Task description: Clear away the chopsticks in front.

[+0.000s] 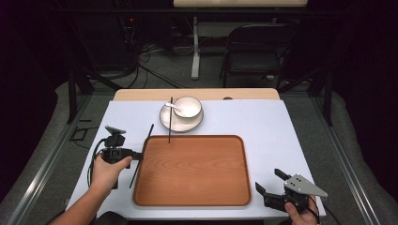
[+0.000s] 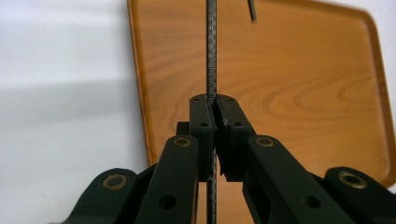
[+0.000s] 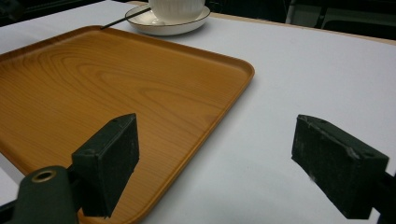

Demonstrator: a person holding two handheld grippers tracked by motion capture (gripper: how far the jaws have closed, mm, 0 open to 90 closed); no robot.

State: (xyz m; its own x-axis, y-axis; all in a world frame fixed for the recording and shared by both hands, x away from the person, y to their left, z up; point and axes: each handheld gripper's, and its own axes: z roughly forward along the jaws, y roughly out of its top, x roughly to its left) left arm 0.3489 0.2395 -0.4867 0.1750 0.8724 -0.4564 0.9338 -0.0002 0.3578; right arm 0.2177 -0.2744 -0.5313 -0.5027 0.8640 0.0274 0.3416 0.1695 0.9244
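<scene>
The chopstick point(image 1: 142, 154), thin and dark, is clenched between the jaws of the left gripper point(image 1: 139, 154) at about nine o'clock of the wooden tray point(image 1: 192, 187), running slantwise along the tray's left rim from near its far corner down toward its near one. The tray itself carries nothing inside except the tip of a second chopstick point(image 1: 170, 119), which reaches over its far rim from the plate point(image 1: 165, 123) at twelve o'clock; on that plate stands a white bowl point(image 1: 188, 107) with a white spoon point(image 1: 172, 106) leaning in it. The left gripper view brings out what the high view cannot: the held stick's fine ribbed surface, pinched dead centre between the two pads with no gap, crossing the tray's grain with the other stick's tip point(image 2: 251, 11) hanging in at the top. The right gripper view looks low across the tray's raised lip toward the plate and bowl foot. The right gripper point(image 1: 273, 183) sits at five o'clock, just off the tray's near right corner, its jaws released and wide with nothing between them. White table covering point(image 1: 267, 122) lies bare to the right of the tray and between tray and near edge.
</scene>
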